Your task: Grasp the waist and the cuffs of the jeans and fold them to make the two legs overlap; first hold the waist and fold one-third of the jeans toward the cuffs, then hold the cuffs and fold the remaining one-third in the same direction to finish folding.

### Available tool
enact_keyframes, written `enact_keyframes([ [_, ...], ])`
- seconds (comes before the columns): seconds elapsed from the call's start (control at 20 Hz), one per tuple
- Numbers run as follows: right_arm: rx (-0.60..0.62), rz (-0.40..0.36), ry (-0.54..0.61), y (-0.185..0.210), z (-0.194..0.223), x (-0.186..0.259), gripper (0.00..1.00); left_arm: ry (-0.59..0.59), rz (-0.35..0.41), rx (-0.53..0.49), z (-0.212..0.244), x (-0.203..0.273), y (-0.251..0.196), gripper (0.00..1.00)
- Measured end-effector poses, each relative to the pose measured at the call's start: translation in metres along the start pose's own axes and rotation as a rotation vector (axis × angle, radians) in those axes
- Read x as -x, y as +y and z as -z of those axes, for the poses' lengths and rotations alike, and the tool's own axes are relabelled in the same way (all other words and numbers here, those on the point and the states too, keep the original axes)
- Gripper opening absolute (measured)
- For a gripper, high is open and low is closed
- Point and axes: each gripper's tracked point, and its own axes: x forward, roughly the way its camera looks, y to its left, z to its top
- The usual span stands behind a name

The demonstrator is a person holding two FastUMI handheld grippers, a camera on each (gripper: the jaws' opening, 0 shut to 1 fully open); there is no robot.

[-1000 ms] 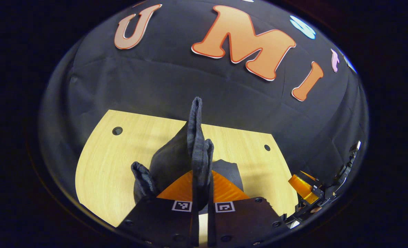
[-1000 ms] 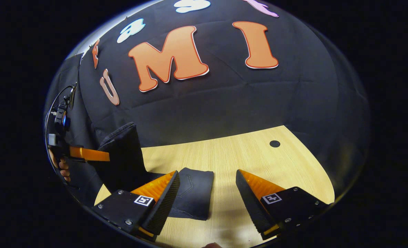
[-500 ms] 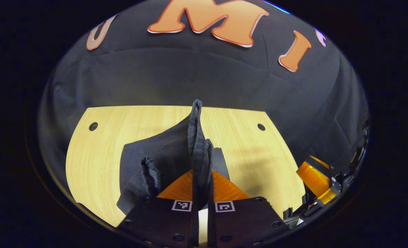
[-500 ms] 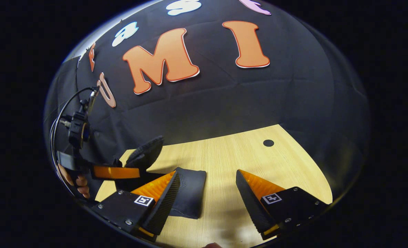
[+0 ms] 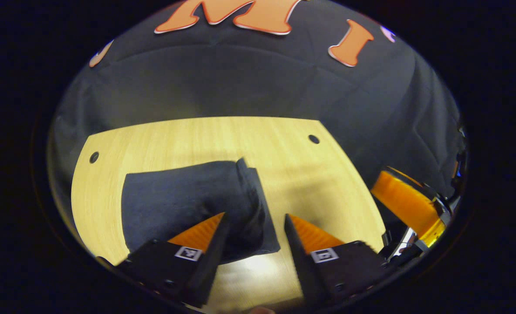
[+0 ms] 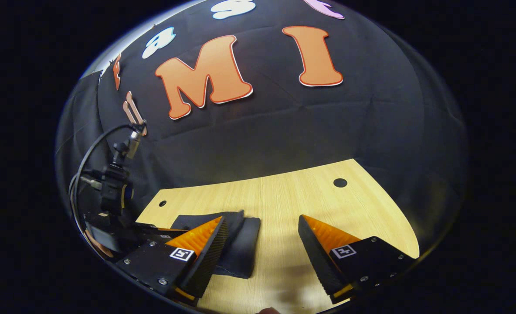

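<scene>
Now folded jeans [image 5: 184, 200] flat on table [image 5: 310, 174]; no legible label.

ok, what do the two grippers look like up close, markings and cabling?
The left gripper and the right gripper each have two wedge-shaped, ribbed fingers on dark bolted blocks, each block bearing a small square black-and-white marker. In the right gripper view, the left gripper's body carries a dark looping cable.

jeans [image 6: 236, 248] partly behind right claw [image 6: 262, 253]
</scene>
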Motion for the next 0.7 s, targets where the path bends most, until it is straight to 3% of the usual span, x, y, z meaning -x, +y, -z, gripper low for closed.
enact_keyframes([
  [0.05,0.009,-0.004,-0.004,0.005,-0.002,-0.002,0.99,-0.037,-0.009,-0.016,-0.009,0.009,0.004,0.93],
  [0.15,0.029,-0.007,-0.017,0.014,-0.005,0.000,0.99,-0.132,-0.032,-0.015,-0.030,0.033,0.016,0.97],
  [0.2,0.036,-0.010,-0.025,0.022,-0.008,0.001,0.99,-0.181,-0.053,-0.012,-0.039,0.046,0.025,0.93],
  [0.35,0.054,-0.018,-0.087,0.048,-0.022,0.011,0.99,-0.290,-0.154,-0.027,-0.055,0.082,0.064,0.96],
  [0.45,0.062,-0.060,-0.187,0.074,-0.042,0.022,0.99,-0.360,-0.211,-0.025,-0.056,0.107,0.088,0.96],
  [0.6,0.067,-0.112,-0.245,0.108,-0.051,0.033,0.98,-0.494,-0.252,-0.028,-0.069,0.146,0.108,0.96],
  [0.7,0.077,-0.122,-0.272,0.124,-0.055,0.038,0.98,-0.643,-0.254,-0.047,-0.082,0.175,0.110,0.96],
])
